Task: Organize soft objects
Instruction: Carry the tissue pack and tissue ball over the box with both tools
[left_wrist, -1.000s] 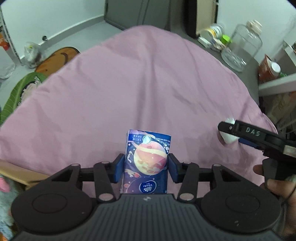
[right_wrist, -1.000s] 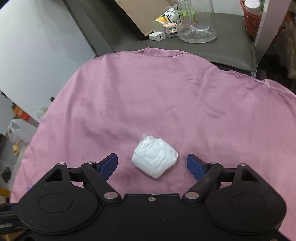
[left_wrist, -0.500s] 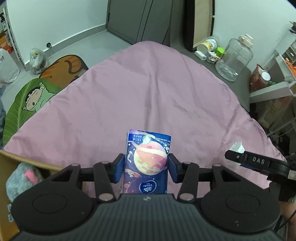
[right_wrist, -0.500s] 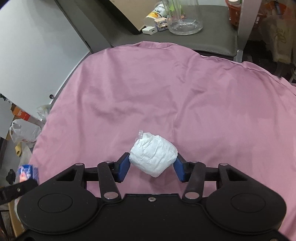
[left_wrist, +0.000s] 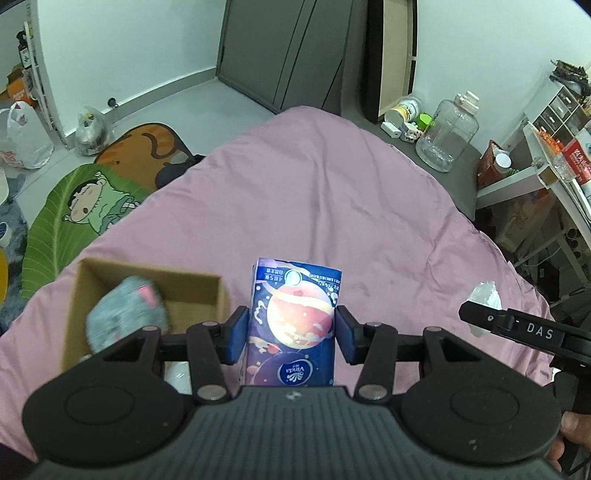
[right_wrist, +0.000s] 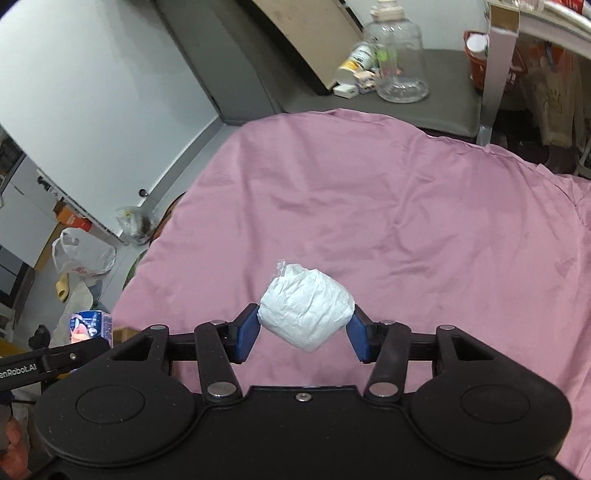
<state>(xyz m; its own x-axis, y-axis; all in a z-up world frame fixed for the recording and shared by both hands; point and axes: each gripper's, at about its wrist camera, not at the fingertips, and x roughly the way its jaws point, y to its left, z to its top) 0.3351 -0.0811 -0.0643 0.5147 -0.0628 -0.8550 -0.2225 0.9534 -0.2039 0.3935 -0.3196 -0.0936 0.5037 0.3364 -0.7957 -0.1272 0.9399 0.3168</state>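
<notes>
Pink bedsheet (left_wrist: 332, 192) below; both loads are lifted. Left gripper (left_wrist: 291, 334) jaws clamp a blue planet-print tissue pack (left_wrist: 295, 317), right gripper (right_wrist: 304, 328) jaws a crumpled white wad (right_wrist: 304, 306). Next, probably: into the open cardboard box (left_wrist: 147, 277) at the bed's left edge, beside the grey plush (left_wrist: 125, 314).

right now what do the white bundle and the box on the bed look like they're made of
White bundle: looks like crinkled tissue or soft paper in thin clear film; matte creases, with a shiny plastic tag at its top corner. Box: brown corrugated cardboard, dull and unprinted, with plain raw edges on its open top.
</notes>
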